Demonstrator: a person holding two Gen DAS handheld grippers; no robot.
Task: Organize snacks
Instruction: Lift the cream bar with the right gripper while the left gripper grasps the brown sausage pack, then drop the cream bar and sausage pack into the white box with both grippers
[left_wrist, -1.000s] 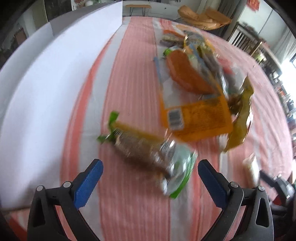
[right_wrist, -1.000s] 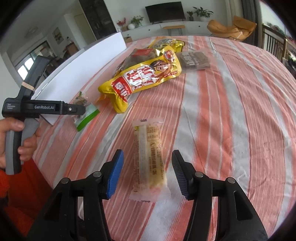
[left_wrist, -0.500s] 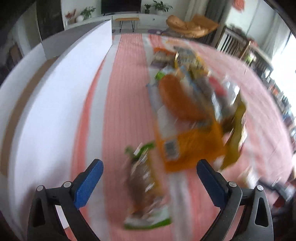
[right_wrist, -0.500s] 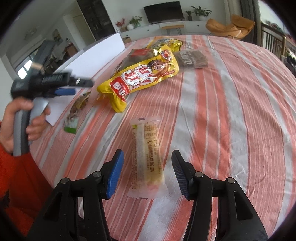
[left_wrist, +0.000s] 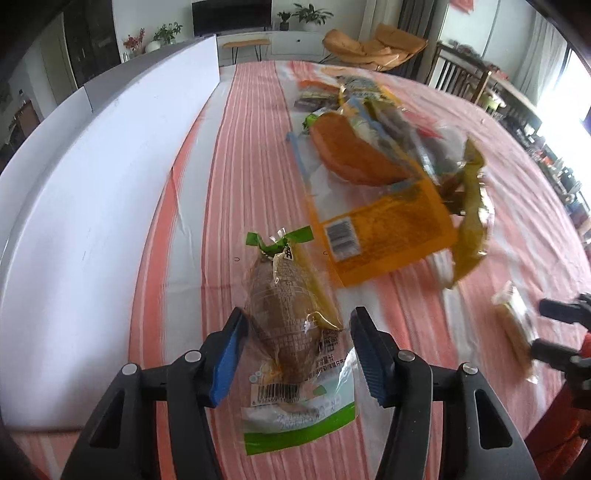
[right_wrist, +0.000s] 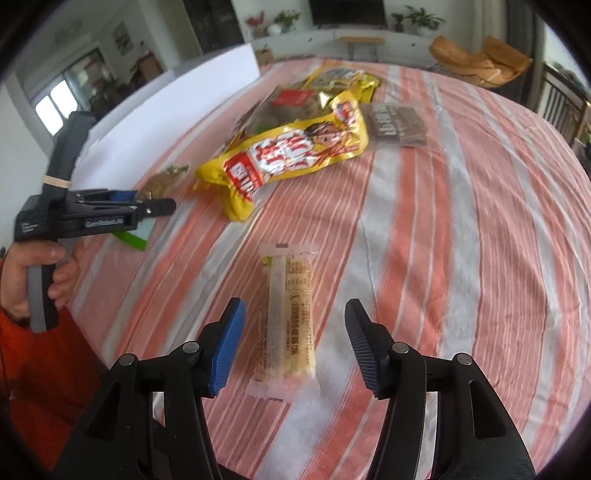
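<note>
Straddling a clear green-trimmed snack packet (left_wrist: 291, 332) with blue pads (left_wrist: 227, 356) parted, left gripper (left_wrist: 297, 354) held low over striped tablecloth (left_wrist: 243, 155); left pad at the wrapper's edge, right pad apart from it, no pinch made. Packet lying flat, brown contents visible, green twisted end pointing away, barcode end nearest the camera. Seen from the right wrist view: left hand (right_wrist: 40, 280) wrapped round the grey trigger handle, tool body level, pointing across the table.

Right gripper (right_wrist: 293, 336) likewise spread, positioned either side of a pale yellow snack bar (right_wrist: 290, 317) lying lengthwise between the fingers; neither pad touching it. Bar resting on the cloth, near the table's front edge.

Noted around: orange bag (left_wrist: 384, 229) with barcode, just beyond the green-trimmed packet, overlapped by a heap of mixed wrappers. Yellow bag with cartoon figure (right_wrist: 291, 155) beyond the bar, well apart from it; dark brown packet (right_wrist: 399, 123) just beside that bag's far end. White board (left_wrist: 92, 177) standing along the left edge of the table. Nothing lying between either gripper and its packet. Some blur at the frame edges; small print unreadable.
</note>
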